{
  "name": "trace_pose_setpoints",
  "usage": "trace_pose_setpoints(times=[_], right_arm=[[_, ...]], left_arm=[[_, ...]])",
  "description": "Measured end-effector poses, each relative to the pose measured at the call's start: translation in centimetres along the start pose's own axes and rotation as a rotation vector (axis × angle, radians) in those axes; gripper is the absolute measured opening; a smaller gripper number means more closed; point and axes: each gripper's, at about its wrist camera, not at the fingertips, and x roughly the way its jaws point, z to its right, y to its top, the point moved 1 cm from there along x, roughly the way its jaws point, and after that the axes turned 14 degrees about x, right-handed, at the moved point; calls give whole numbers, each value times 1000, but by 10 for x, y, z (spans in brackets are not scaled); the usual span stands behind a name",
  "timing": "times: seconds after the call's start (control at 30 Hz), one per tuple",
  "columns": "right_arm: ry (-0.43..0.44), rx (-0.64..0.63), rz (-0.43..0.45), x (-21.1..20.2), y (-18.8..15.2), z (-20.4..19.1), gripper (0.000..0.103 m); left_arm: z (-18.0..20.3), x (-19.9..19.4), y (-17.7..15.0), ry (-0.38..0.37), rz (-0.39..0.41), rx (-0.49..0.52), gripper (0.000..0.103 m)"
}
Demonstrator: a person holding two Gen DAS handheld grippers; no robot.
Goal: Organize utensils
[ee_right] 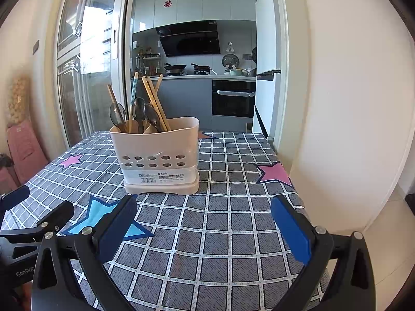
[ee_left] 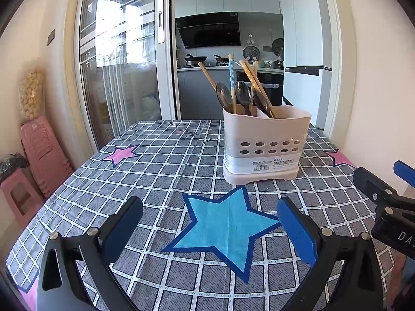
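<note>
The utensil caddy (ee_left: pixel 264 145) stands right of centre, holding chopsticks (ee_left: pixel 250 77) and spoons (ee_left: pixel 242 94). Both the left gripper (ee_left: pixel 210 229) and right gripper (ee_right: pixel 203 229) gape empty. The thin, smooth, rigid chopsticks likely want pinching near their raised upper ends.

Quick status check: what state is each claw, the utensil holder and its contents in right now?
Left claw: open, empty, above the tablecloth.
Right claw: open, empty.
Utensil holder: upright on the tablecloth.
Spoons: in the holder, bowls up.
Chopsticks: in the holder, leaning.
</note>
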Motion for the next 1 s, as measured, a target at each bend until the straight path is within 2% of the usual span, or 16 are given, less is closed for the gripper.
trace_pose_setpoints(times=[1.0], right_arm=[[-1, 3, 0, 0, 0, 0, 103]], left_arm=[[1, -1, 0, -17, 4, 11, 103]])
